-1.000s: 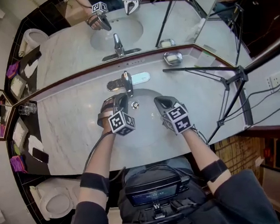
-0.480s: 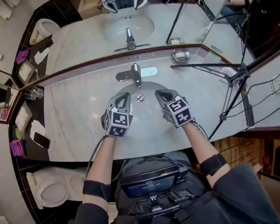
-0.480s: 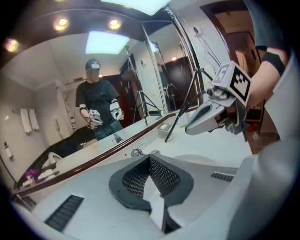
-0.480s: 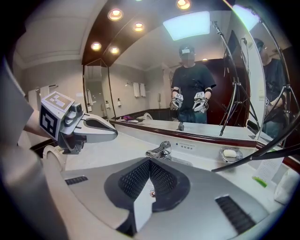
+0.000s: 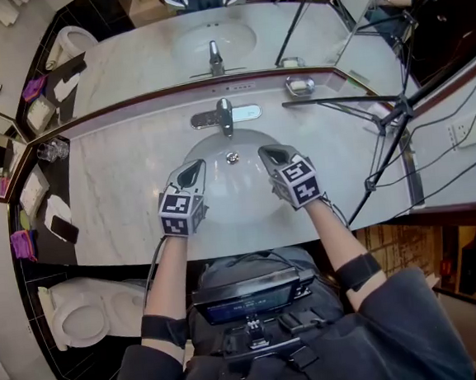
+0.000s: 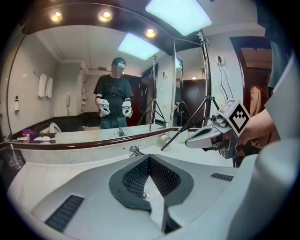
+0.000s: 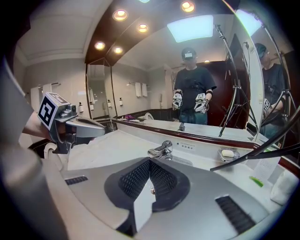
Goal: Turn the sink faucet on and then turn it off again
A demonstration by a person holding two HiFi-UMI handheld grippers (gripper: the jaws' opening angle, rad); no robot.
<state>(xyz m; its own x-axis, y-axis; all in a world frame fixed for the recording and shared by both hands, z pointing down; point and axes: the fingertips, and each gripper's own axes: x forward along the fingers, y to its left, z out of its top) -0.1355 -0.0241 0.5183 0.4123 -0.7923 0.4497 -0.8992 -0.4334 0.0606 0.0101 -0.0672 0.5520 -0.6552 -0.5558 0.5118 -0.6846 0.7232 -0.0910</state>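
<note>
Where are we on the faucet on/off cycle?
Done: no stream shows from the faucet into the basin, so it looks off; whether it ever ran, these frames can't say. In hand: nothing; the left hand-held gripper and right hand-held gripper are shut, empty, over the basin, clear of the faucet. Left: likely nothing, if the cycle ran.

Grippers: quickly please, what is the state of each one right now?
Left gripper: closed, holding nothing.
Right gripper: closed, holding nothing.
</note>
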